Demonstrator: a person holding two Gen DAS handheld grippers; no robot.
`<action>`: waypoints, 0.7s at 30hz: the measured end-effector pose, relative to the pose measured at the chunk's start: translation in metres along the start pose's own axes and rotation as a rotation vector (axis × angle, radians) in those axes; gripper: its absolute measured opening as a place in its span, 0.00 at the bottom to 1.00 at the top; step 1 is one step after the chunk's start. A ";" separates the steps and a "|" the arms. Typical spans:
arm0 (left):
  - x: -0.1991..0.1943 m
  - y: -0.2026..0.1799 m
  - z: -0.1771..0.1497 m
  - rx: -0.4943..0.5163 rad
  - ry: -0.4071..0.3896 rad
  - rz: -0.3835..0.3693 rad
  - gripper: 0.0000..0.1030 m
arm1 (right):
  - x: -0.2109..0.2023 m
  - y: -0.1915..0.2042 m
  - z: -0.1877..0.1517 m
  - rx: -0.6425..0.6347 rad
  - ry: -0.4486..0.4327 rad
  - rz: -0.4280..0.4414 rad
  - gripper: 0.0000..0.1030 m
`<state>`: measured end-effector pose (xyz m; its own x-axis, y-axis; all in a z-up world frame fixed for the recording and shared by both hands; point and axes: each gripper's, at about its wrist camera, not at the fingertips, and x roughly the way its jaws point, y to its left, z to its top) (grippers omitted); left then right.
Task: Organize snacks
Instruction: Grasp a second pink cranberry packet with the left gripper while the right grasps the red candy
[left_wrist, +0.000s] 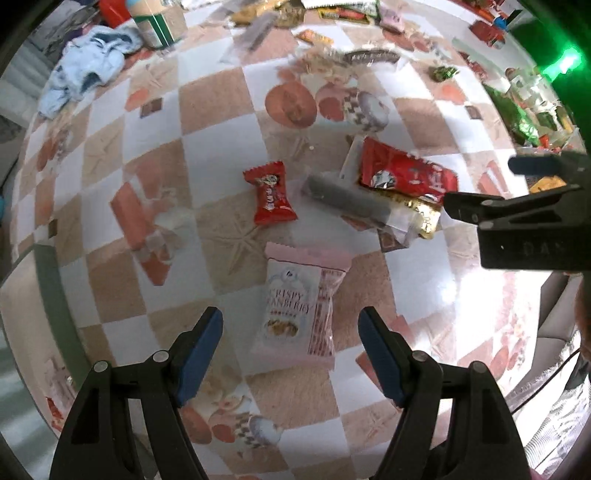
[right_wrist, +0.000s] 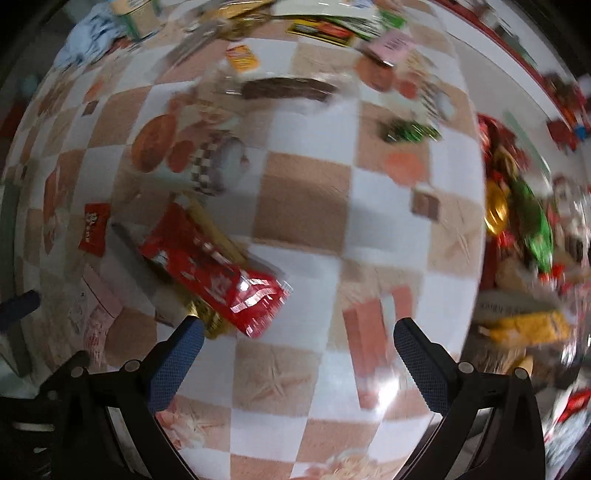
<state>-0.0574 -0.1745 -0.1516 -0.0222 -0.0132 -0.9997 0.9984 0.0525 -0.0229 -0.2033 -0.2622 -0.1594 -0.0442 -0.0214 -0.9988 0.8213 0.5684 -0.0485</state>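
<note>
Checkered table (left_wrist: 214, 110) strewn with snacks. Long red wrapper (left_wrist: 406, 171) lies mid-table, overlapping a gold pack (left_wrist: 424, 218) and grey bar (left_wrist: 347, 199). Pink cranberry packet (left_wrist: 299, 306) lies flat just ahead of left gripper (left_wrist: 290, 350), fingers spread, empty. Small red candy (left_wrist: 271, 194) beside them. Right gripper (right_wrist: 297, 350) released, over bare table, red wrapper near its left finger.

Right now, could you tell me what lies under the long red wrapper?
Under the red wrapper lie a gold packet and a white strip; a grey bar lies alongside. Their covered parts are hidden.
</note>
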 end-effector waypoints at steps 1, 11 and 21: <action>0.005 -0.001 0.004 -0.007 0.009 0.000 0.77 | 0.000 0.003 0.004 -0.021 -0.002 -0.001 1.00; 0.030 0.012 0.006 -0.035 0.054 0.000 0.77 | 0.022 0.030 0.033 -0.162 0.034 0.054 0.96; 0.060 0.012 0.008 -0.016 0.089 0.029 0.76 | 0.028 0.067 0.036 -0.192 0.057 0.098 0.53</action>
<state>-0.0460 -0.1830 -0.2118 0.0017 0.0771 -0.9970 0.9977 0.0672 0.0069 -0.1287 -0.2543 -0.1913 -0.0059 0.0855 -0.9963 0.7000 0.7118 0.0569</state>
